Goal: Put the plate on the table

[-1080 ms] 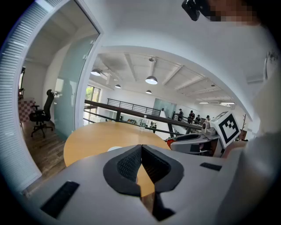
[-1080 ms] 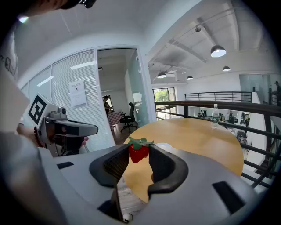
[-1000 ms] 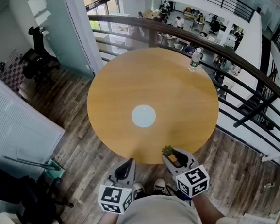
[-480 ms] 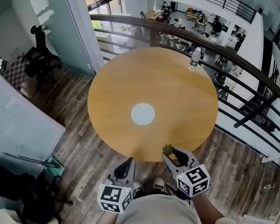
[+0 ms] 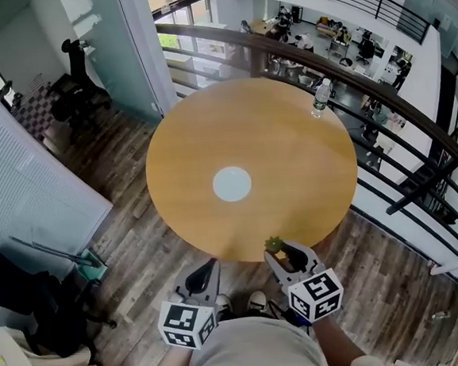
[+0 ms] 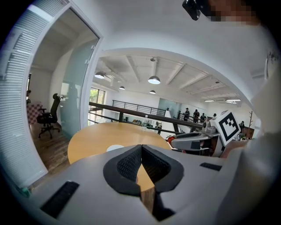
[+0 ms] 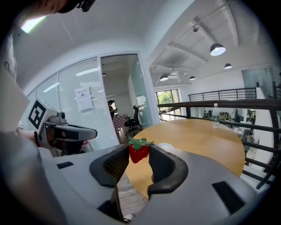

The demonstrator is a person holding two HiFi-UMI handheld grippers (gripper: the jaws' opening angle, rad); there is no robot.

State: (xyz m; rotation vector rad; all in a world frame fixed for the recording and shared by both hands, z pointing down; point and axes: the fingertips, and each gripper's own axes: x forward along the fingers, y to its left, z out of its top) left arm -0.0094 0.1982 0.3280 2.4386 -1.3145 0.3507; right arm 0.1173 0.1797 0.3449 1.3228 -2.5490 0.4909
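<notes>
While held at the near edge of the round table point(image 5: 290, 149), pinches a small red strawberry point(image 7: 138, 153) between the spread jaws of the right gripper point(image 5: 287, 251). Shows the left gripper point(image 6: 141, 150) beside it, jaws pressed together tip to tip. Leaves the white plate point(image 5: 232, 185) flat on the table's middle, well apart from both.

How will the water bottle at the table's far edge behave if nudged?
The water bottle is tall and narrow, so it would probably tip rather than slide. It looks like clear plastic, so it is likely light. It stands near the table rim, so it might fall off.
</notes>
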